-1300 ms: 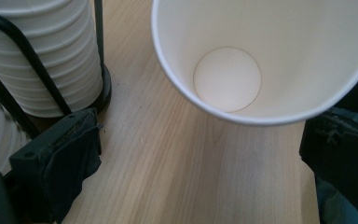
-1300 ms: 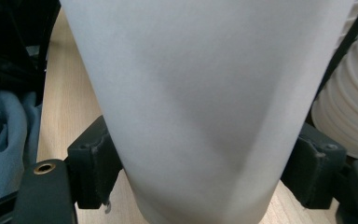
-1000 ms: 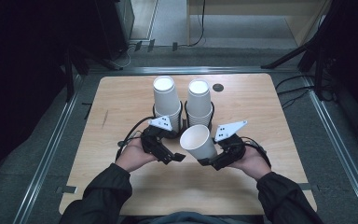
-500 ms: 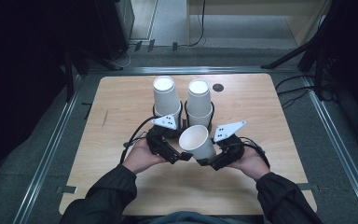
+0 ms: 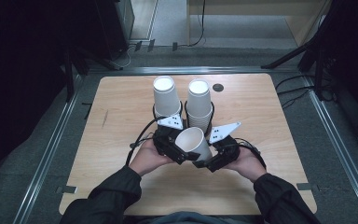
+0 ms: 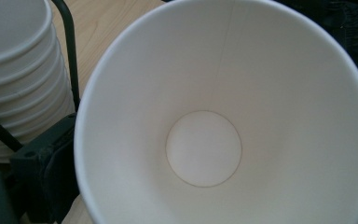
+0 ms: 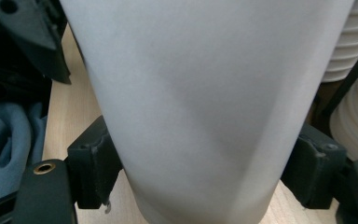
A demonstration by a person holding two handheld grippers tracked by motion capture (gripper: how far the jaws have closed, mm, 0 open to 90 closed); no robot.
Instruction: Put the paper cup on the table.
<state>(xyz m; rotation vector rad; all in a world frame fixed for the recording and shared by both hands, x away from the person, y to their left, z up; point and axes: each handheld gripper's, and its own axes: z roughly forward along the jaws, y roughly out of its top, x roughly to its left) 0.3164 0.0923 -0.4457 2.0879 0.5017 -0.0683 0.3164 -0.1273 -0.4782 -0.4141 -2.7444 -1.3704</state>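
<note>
Right gripper (image 5: 204, 158) clamps the white paper cup (image 5: 193, 142) at centre frame, mouth tilted toward the left gripper (image 5: 179, 151), whose grip I can't tell.

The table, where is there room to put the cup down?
Bare wood lies left of the left stack, right of the right stack toward the table edge, and along the near edge between the sleeves. The middle is crowded: both stacks, both hands, and the cup in the right claw.

Loose cup (image 5: 193, 142): between right gripper (image 5: 209, 161) jaws, left gripper (image 5: 179, 156) just beside. Two cup stacks (image 5: 167, 96) (image 5: 199, 102): beyond both grippers, side by side on table (image 5: 121, 107).
</note>
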